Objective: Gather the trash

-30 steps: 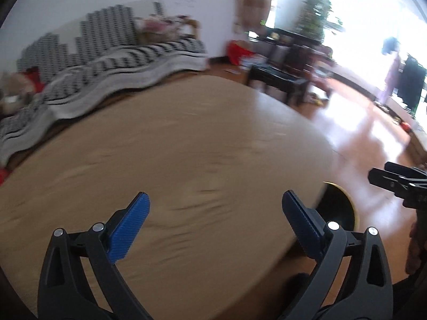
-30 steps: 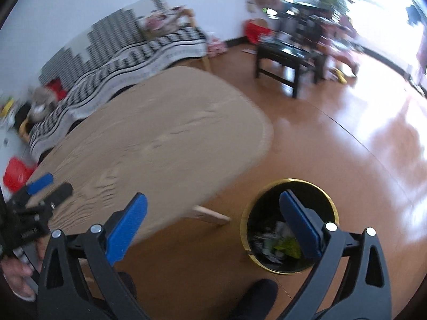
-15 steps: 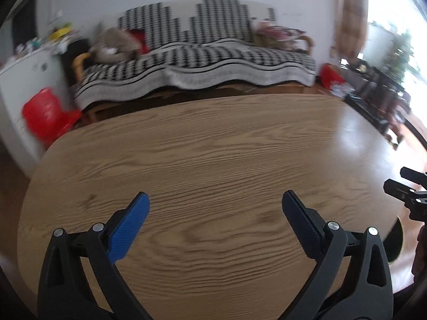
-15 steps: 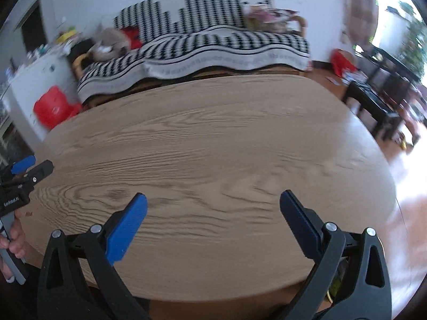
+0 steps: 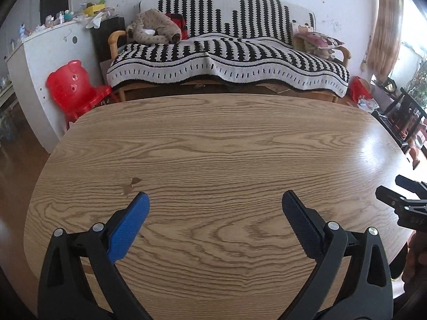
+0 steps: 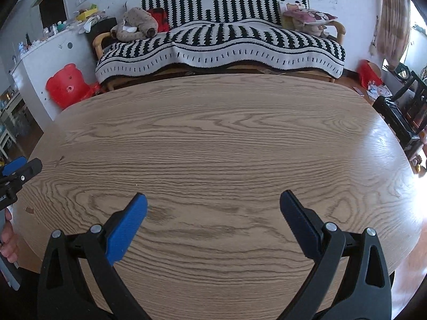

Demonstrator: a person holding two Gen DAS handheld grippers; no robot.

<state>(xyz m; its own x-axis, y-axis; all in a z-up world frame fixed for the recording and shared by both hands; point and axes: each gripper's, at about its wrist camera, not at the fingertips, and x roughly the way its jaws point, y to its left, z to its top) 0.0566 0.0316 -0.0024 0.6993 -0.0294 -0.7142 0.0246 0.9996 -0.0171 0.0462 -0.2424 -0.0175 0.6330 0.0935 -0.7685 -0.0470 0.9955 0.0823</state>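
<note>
— What are your jaws doing?

— I am holding my left gripper [image 5: 214, 213] spread wide, its blue pads [image 5: 128, 226] well apart and gripping nothing. My right gripper [image 6: 213, 212] is gaping just as wide, and it is carrying nothing either. Both are hovering over the near part of the oval wooden table [image 5: 226, 146], side by side: from the left wrist I am seeing the tip of the right gripper at the right edge of the view, and from the right wrist the left one is poking in at the left edge, with fingers of the person's hand [image 6: 8, 242] wrapped around its handle.

— And the trash?

— I am finding none of it on the tabletop. Under my left gripper I am only making out two small brownish marks [image 5: 132, 185] in the wood grain; whether they are scraps or chips in the surface, I cannot tell.

— What is lying beyond the table?

— A sofa [image 6: 221, 45] under a black-and-white patterned cover is standing against the white wall, with a plush toy [image 5: 153, 28] lying at its left end and a cushion [image 6: 307, 17] at its right. A red bear-shaped chair [image 5: 73, 85] is sitting to the left, beside a white cabinet [image 5: 40, 61].
</note>
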